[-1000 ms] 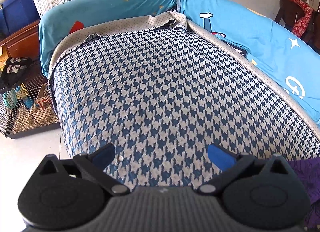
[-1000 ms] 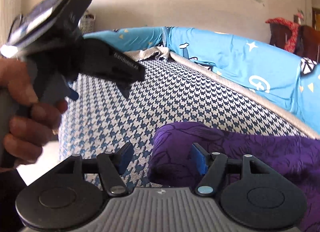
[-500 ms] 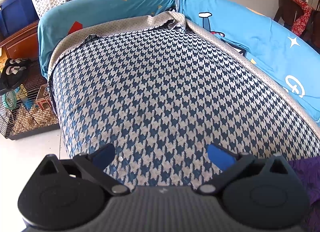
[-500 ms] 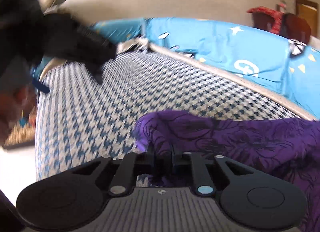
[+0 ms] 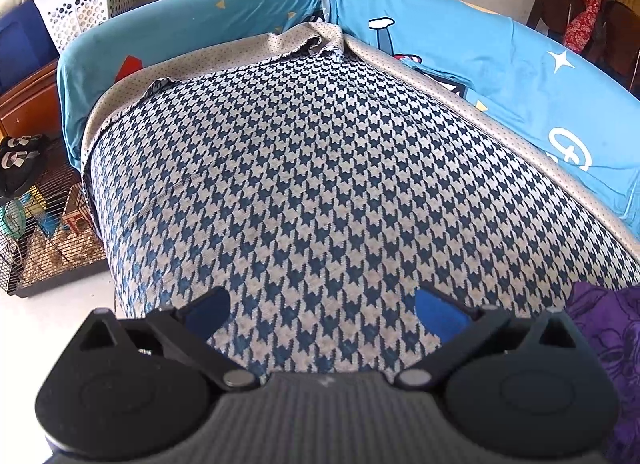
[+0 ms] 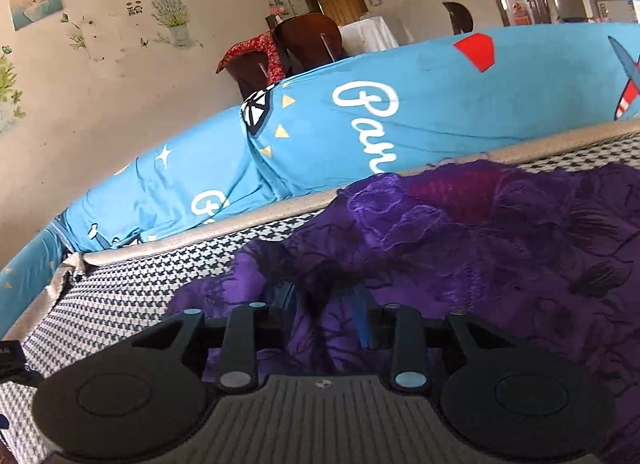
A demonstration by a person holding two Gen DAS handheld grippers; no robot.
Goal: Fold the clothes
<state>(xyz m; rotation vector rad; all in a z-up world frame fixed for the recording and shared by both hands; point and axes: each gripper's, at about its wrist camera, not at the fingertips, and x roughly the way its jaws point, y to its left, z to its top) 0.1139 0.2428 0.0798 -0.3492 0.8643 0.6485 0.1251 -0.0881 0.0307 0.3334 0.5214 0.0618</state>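
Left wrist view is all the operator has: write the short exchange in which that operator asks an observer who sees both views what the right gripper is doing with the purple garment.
Operator: I see only a purple corner at my right edge. Is the right gripper on it?
Observer: Yes. Its fingers are closed on a bunched fold of the purple garment.
Operator: Where does the rest of the cloth lie?
Observer: It spreads to the right over the houndstooth cover, reaching the grey piping by the blue bolster.
Operator: My left gripper is open over bare cover. Is it near the cloth?
Observer: The right wrist view shows no fingers of it on the cloth; only a dark edge at far left, too cropped to identify.
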